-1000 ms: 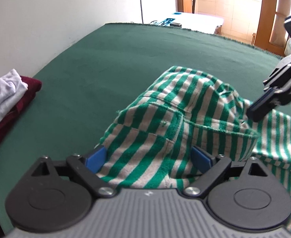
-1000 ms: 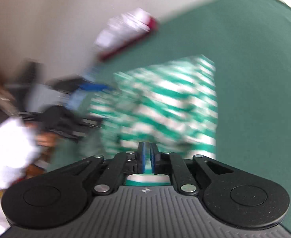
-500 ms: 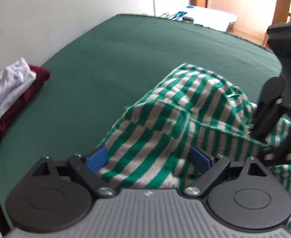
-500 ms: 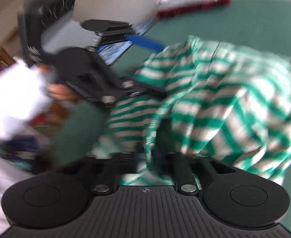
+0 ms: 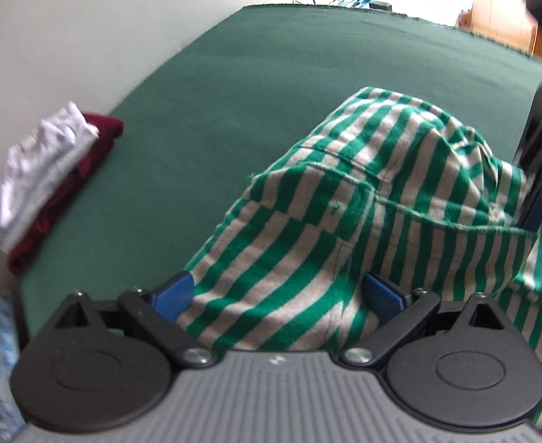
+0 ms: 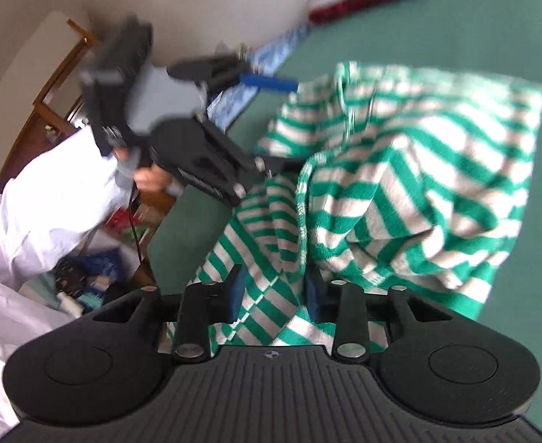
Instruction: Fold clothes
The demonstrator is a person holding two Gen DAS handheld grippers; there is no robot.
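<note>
Both wrist views close, low over green table (image 5: 271, 74), sharing striped garment (image 5: 344, 229)

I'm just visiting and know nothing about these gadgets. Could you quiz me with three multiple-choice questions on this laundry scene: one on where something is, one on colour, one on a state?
1. Where is the folded pile?
A. by the wall
B. under the striped garment
C. on a chair

2. The striped garment is:
A. blue and yellow
B. green and pale
C. plain red

3. The left gripper is:
A. open around cloth
B. pinched shut
C. out of sight

Answers: A, the pile sits at the green table's wall-side edge; B, stripes show; A, blue pads stand apart.
</note>
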